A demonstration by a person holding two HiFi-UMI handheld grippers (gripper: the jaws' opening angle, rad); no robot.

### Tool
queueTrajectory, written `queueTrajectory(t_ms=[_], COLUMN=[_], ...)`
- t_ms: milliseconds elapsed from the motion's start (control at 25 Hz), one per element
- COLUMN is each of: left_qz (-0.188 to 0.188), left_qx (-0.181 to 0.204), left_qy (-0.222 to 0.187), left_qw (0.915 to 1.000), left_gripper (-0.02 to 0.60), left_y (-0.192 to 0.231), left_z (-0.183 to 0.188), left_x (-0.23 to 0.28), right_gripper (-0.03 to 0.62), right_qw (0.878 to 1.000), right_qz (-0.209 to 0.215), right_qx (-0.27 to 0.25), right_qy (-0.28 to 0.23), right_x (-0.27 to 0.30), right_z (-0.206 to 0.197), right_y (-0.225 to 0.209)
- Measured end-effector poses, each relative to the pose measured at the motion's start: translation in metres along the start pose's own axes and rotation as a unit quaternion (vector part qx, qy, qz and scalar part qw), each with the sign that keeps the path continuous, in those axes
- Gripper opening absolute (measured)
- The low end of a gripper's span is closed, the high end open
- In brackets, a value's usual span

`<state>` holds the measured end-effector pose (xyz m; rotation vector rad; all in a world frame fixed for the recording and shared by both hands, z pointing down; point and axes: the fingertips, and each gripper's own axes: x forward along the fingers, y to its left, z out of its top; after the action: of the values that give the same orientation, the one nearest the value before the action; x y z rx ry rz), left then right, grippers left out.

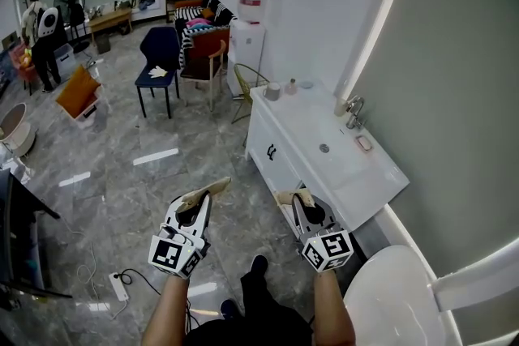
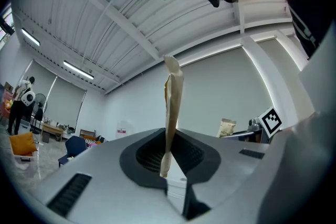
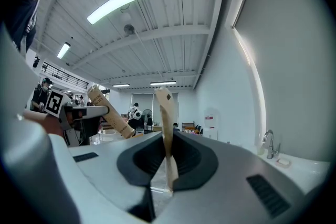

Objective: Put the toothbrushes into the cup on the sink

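My left gripper is shut on a tan paper-wrapped toothbrush that juts past its jaws. In the left gripper view the wrapped toothbrush stands upright, pinched between the jaws. A second wrapped toothbrush is held in my right gripper, which is also shut; it shows upright in the right gripper view. Both grippers hang low in front of the white sink cabinet. The cup stands on the far left corner of the sink top, well away from both.
A faucet and a soap dish sit at the basin's right side. A toilet is at the lower right. A water dispenser and chairs stand beyond the sink. People stand at the far left.
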<state>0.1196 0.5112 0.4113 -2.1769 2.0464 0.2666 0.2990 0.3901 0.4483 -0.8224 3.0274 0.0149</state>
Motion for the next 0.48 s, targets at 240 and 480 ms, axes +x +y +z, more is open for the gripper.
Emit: queueTrajectory(t_ms=[240,480], left_qz=[0.010,0.021], left_qx=[-0.003,0.002], left_qy=[0.004,0.011], left_qw=[0.9999,0.9997], left_gripper=[0.046,0.046], left_y=[0.026,0.056], left_z=[-0.020,-0.041], left_x=[0.038,0.097], right_gripper=[0.049,0.049], right_qw=[1.000,1.000], right_qz=[0.007,0.023], right_qx=[-0.007,-0.004], right_qy=[-0.001,-0.005], right_x=[0.043,0.103], right_z=[-0.009,-0.014], right_y=[-0.027,-0.072])
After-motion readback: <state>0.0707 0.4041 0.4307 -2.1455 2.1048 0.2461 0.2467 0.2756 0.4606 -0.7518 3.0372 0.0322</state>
